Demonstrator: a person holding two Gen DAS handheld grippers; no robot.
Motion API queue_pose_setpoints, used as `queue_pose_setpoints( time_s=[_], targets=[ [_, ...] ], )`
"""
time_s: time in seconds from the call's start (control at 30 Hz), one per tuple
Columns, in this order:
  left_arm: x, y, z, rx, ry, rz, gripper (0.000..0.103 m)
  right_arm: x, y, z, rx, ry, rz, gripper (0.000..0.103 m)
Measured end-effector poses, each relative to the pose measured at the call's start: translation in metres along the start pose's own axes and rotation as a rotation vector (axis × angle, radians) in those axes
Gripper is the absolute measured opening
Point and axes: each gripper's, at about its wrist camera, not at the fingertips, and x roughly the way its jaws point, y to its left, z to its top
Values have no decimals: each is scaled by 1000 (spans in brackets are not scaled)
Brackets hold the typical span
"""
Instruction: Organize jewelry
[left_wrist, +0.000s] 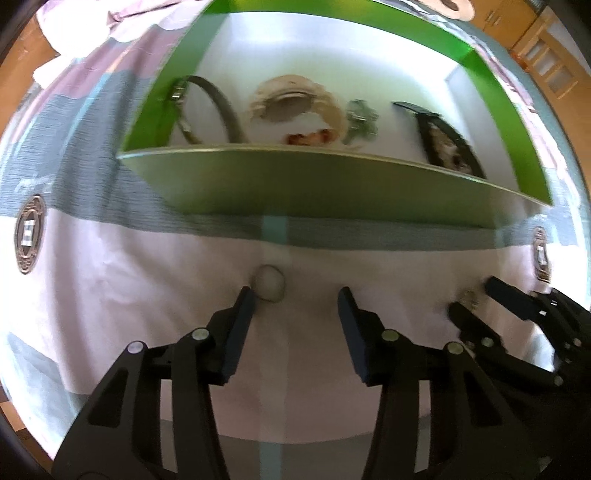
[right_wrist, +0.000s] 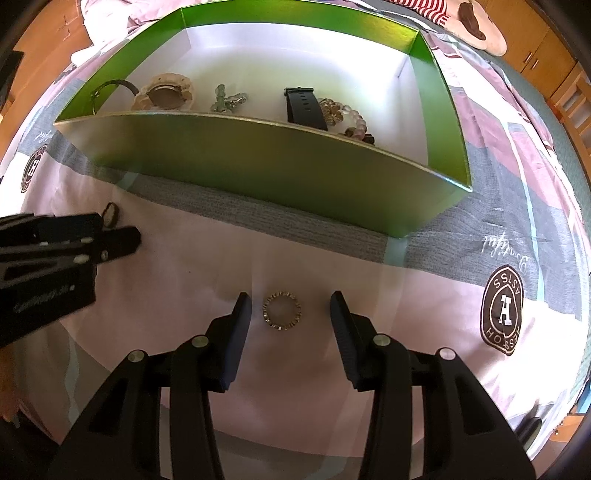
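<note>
My left gripper (left_wrist: 294, 297) points down at a pink bedspread, open, with a small pale oval piece (left_wrist: 270, 287) lying between its fingers, close to the left fingertip (left_wrist: 244, 301). The pads do not press on it. In the right wrist view the same gripper (right_wrist: 118, 226) sits at the left with the oval piece (right_wrist: 110, 214) at its tips. My right gripper (right_wrist: 290, 301) is open over a small gold ring (right_wrist: 281, 311), which lies flat between its fingers and apart from both. A green box (right_wrist: 258, 155) beyond holds a black watch strap (right_wrist: 304, 107) and a bead bracelet (right_wrist: 351, 118).
The box (left_wrist: 314, 184) also holds a dark bangle (left_wrist: 218, 107), a beige round piece (left_wrist: 291, 103) and a green trinket (left_wrist: 360, 120). The bedspread (right_wrist: 461, 314) carries round brown badges (right_wrist: 503, 309). Wooden cabinets (right_wrist: 535, 44) stand at the far right.
</note>
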Motion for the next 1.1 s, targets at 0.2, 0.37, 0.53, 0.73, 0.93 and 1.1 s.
queue_pose_setpoints(
  time_s=[0.2, 0.37, 0.53, 0.73, 0.93, 1.1],
  targets=[
    [-9, 4, 2, -29, -12, -21, 47, -2, -6, 0, 18, -2, 1, 44],
    [-7, 10, 5, -51, -21, -11, 48, -3, -5, 0, 7, -2, -4, 44],
    [6, -3, 8, -8, -54, 14, 50, -3, -1, 0, -13, -8, -16, 44],
    [11, -10, 10, 41, -61, 61, 49, -2, 6, -2, -42, -18, -9, 25],
    [12, -10, 9, 52, -67, 72, 29, -4, 6, -3, -47, -18, -3, 21],
    [5, -8, 5, 64, -71, 68, 20, -8, 4, -5, -31, -21, -2, 21]
  ],
)
